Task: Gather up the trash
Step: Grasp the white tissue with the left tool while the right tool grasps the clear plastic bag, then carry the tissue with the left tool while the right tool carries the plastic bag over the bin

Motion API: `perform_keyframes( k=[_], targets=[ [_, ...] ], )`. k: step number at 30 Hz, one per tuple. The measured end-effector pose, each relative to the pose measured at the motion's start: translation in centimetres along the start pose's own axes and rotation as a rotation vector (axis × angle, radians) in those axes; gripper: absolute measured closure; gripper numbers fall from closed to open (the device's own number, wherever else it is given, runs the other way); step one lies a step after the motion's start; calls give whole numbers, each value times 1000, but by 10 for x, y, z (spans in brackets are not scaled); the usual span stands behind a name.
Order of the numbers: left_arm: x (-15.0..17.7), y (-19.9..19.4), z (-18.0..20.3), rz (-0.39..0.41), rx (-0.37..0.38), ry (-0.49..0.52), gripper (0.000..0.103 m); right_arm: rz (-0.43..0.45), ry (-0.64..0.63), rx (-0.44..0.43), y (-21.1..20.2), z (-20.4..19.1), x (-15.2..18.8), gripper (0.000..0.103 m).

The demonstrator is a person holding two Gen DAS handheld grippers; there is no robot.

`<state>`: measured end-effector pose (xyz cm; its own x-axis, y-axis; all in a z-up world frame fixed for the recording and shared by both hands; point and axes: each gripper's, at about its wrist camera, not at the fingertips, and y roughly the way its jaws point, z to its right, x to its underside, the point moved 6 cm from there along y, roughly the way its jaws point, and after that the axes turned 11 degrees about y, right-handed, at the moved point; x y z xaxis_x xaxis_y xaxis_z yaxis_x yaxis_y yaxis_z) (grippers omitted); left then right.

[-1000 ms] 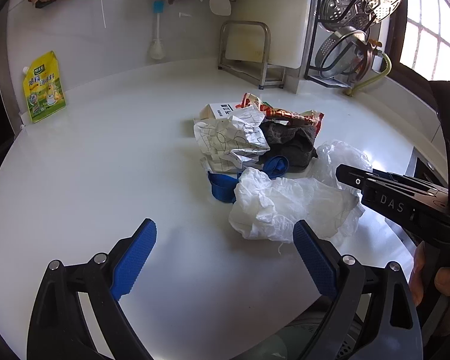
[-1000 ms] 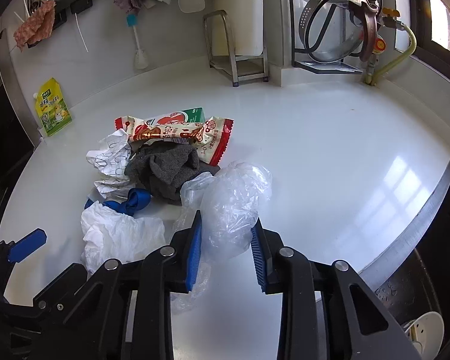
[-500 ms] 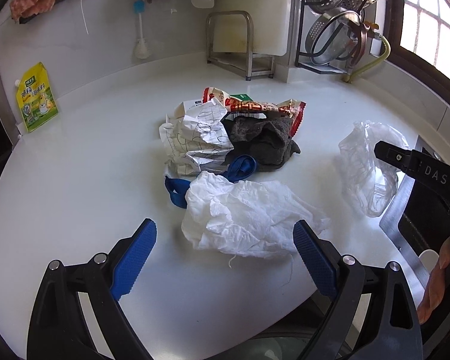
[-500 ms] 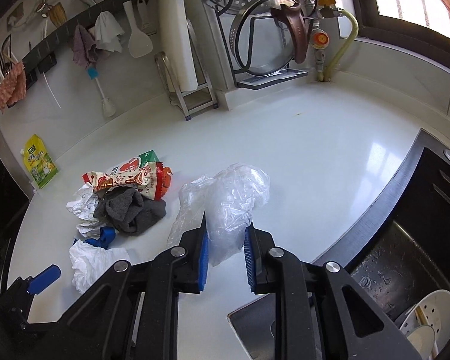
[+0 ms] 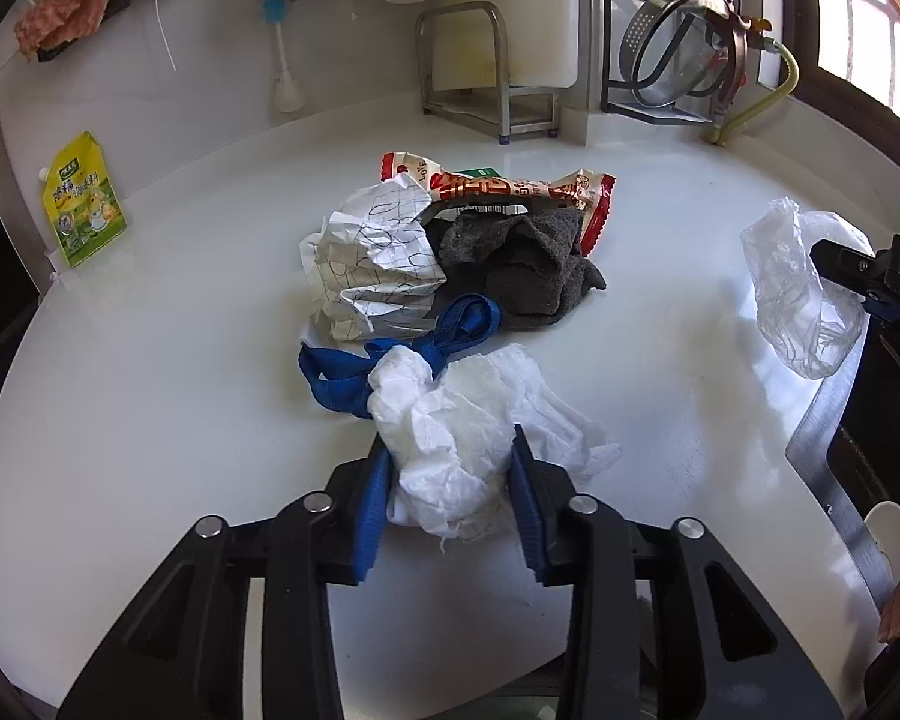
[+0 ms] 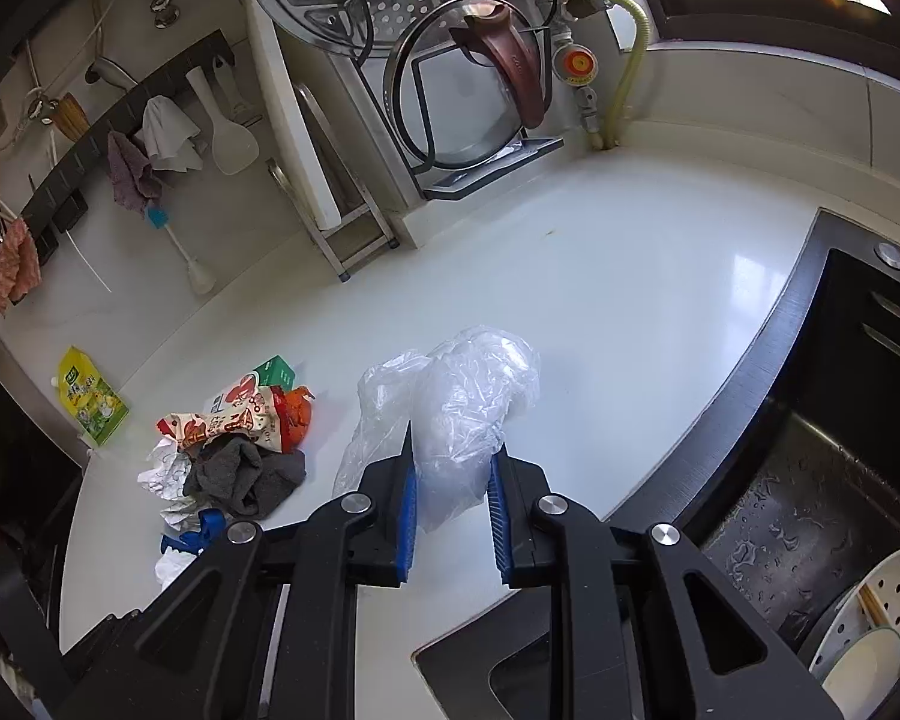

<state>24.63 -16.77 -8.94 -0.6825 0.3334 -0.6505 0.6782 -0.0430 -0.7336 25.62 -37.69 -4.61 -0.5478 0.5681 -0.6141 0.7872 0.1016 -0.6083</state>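
Observation:
My left gripper (image 5: 453, 468) is shut on a crumpled white tissue (image 5: 468, 426) lying on the white counter (image 5: 150, 420). Behind it lie a blue strap (image 5: 390, 348), scribbled crumpled paper (image 5: 372, 258), a grey cloth (image 5: 522, 264) and a red snack wrapper (image 5: 510, 186). My right gripper (image 6: 452, 474) is shut on a clear plastic bag (image 6: 462, 396), lifted above the counter near the sink edge. The bag also shows at the right of the left wrist view (image 5: 798, 282). The pile shows at the left of the right wrist view (image 6: 234, 450).
A dark sink (image 6: 810, 510) with dishes lies to the right. A yellow-green pouch (image 5: 81, 204) leans on the back wall. A metal stand (image 5: 486, 78), a pot-lid rack (image 5: 678, 48) and a brush (image 5: 282, 72) line the back.
My left gripper has moved forward and closed on the white tissue. My right gripper has lifted the plastic bag up and to the right, away from the pile.

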Motion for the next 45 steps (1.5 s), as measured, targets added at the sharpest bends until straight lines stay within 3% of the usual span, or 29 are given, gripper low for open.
perform_keyframes(
  k=[3, 13, 19, 24, 33, 38, 45],
  targets=[
    [1, -8, -3, 11, 0, -9, 83, 9, -8, -14, -3, -3, 0, 84],
    [11, -60, -15, 61, -24, 30, 84, 11, 1, -39, -7, -6, 2, 83],
    [45, -95, -27, 66, -53, 64, 84, -3, -4, -65, -17, -11, 14, 83],
    [78, -120, -38, 61, -47, 46, 84, 21, -25, -98, -47, -20, 32, 83],
    [132, -154, -53, 104, -79, 81, 84, 21, -94, -102, -120, -24, 106, 83],
    [149, -161, -57, 110, -57, 71, 84, 27, -113, -95, -165, -26, 155, 83],
    [172, -169, -50, 116, -14, 83, 84, -14, -103, -63, -194, -23, 214, 83]
  ],
)
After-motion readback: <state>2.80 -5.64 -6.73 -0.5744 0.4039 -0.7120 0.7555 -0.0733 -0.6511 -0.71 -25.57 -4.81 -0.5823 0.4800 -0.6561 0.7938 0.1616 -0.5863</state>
